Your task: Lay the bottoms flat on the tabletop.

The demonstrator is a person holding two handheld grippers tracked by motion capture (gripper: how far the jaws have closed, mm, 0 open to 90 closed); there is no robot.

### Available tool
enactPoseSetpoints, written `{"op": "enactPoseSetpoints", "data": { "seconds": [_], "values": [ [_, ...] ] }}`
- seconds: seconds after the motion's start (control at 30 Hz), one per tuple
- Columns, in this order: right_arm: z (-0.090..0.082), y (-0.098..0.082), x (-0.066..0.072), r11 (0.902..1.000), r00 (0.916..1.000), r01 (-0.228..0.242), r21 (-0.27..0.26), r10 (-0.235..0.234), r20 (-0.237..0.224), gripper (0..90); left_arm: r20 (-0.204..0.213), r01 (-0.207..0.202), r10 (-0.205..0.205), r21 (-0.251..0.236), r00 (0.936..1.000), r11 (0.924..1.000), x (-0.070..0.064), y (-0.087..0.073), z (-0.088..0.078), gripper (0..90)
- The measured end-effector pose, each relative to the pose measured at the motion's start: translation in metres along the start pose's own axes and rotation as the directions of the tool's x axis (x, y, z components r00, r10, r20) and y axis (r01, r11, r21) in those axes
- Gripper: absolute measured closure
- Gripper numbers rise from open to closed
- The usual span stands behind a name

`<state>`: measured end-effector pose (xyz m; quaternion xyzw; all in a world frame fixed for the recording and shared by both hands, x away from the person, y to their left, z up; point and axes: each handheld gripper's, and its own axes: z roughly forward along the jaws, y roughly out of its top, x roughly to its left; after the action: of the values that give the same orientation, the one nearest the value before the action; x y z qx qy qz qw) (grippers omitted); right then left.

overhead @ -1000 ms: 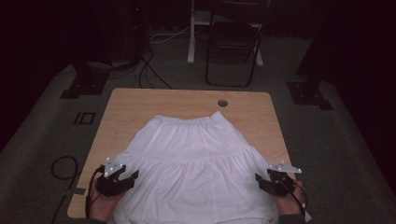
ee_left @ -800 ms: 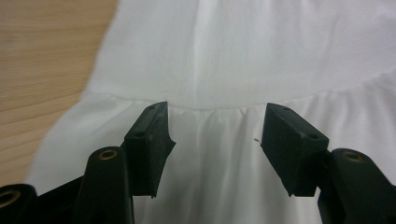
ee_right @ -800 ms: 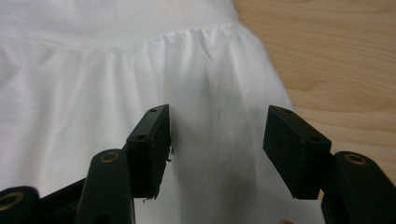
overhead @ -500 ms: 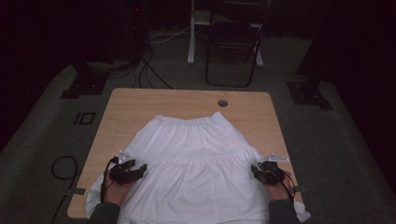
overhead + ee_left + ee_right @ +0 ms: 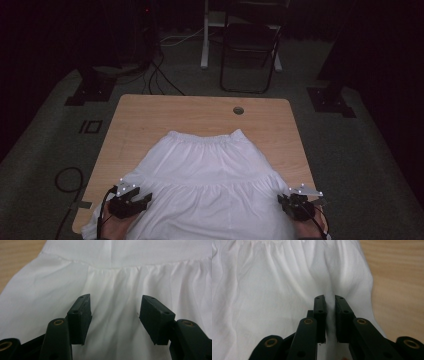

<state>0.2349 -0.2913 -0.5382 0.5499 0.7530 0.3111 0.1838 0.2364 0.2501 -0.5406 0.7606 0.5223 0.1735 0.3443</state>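
A white gathered skirt [image 5: 210, 175] lies spread on the wooden table [image 5: 150, 120], its elastic waistband toward the far side and its hem hanging over the near edge. My left gripper [image 5: 143, 200] sits at the skirt's near left side. In the left gripper view this gripper [image 5: 115, 305] is open, jaws wide apart just above the skirt [image 5: 120, 277]. My right gripper [image 5: 283, 200] is at the skirt's near right edge. In the right gripper view it [image 5: 330, 300] is shut on a raised fold of the skirt [image 5: 274, 290].
A round cable hole [image 5: 238, 110] sits in the bare far part of the table. Beyond the table stand a dark folding chair [image 5: 250, 50] and a white pole [image 5: 205, 35]. Cables [image 5: 67, 177] lie on the floor at the left.
Both grippers went inward onto the skirt, then drew back toward the near edge. The skirt's waistband has slid slightly nearer.
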Motion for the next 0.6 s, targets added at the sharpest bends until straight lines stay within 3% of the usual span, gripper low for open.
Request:
{"op": "enactPoseSetpoints", "data": {
  "seconds": [0.17, 0.2, 0.23, 0.27, 0.3, 0.33, 0.43, 0.47, 0.5, 0.53, 0.57, 0.6],
  "values": [
    [-0.008, -0.005, 0.003, 0.9994, 0.9999, 0.011, 0.034, -0.011, 0.006, 75.8, -0.001, -0.002, 0.002, 0.013, 1.0, 0.9999, -0.002, -0.007, -0.008, 42.9],
    [-0.008, -0.004, 0.003, 0.9995, 0.9999, 0.008, 0.03, -0.009, 0.01, 65.2, -0.012, -0.006, 0.006, 0.032, 0.9999, 0.9995, 0.0, -0.005, -0.009, 43.1],
    [-0.008, -0.004, 0.003, 0.9995, 0.9999, 0.008, 0.03, -0.009, 0.01, 65.2, -0.012, -0.006, 0.006, 0.032, 0.9999, 0.9995, 0.0, -0.005, -0.009, 43.1],
    [-0.008, 0.001, 0.004, 0.9998, 0.9997, 0.02, -0.007, -0.02, 0.016, 57.6, -0.036, -0.012, 0.013, 0.022, 0.9993, 0.9997, 0.003, -0.001, -0.009, 42.8],
    [-0.008, 0.001, 0.004, 0.9998, 0.9997, 0.02, -0.007, -0.02, 0.016, 57.6, -0.036, -0.012, 0.013, 0.022, 0.9993, 0.9997, 0.003, -0.001, -0.009, 42.8],
    [-0.008, 0.009, 0.008, 0.9984, 0.9987, 0.043, -0.036, -0.042, 0.03, 51.5, -0.039, -0.01, 0.01, 0.005, 0.9992, 0.9999, 0.005, 0.007, -0.009, 42.8],
    [-0.005, 0.02, 0.012, 0.995, 0.9967, 0.074, -0.068, -0.071, 0.039, 49.4, -0.05, -0.028, 0.027, -0.017, 0.9984, 0.9995, 0.007, 0.019, -0.008, 42.3],
    [0.003, 0.03, 0.012, 0.9936, 0.9961, 0.081, -0.078, -0.078, 0.04, 46.7, -0.049, -0.036, 0.035, -0.023, 0.9982, 0.9991, 0.009, 0.03, 0.0, 42.1],
    [0.003, 0.03, 0.012, 0.9936, 0.9961, 0.081, -0.078, -0.078, 0.04, 46.7, -0.049, -0.036, 0.035, -0.023, 0.9982, 0.9991, 0.009, 0.03, 0.0, 42.1],
    [0.015, 0.039, 0.011, 0.9942, 0.9959, 0.079, -0.073, -0.075, 0.052, 44.1, -0.056, -0.037, 0.036, -0.015, 0.9978, 0.9992, 0.009, 0.039, 0.01, 42.1],
    [0.015, 0.039, 0.011, 0.9942, 0.9959, 0.079, -0.073, -0.075, 0.052, 44.1, -0.056, -0.037, 0.036, -0.015, 0.9978, 0.9992, 0.009, 0.039, 0.01, 42.1],
    [0.027, 0.044, 0.009, 0.9964, 0.9965, 0.065, -0.056, -0.062, 0.057, 42.5, -0.047, -0.041, 0.041, -0.013, 0.998, 0.9991, 0.009, 0.043, 0.015, 42.1]
  ]
}}
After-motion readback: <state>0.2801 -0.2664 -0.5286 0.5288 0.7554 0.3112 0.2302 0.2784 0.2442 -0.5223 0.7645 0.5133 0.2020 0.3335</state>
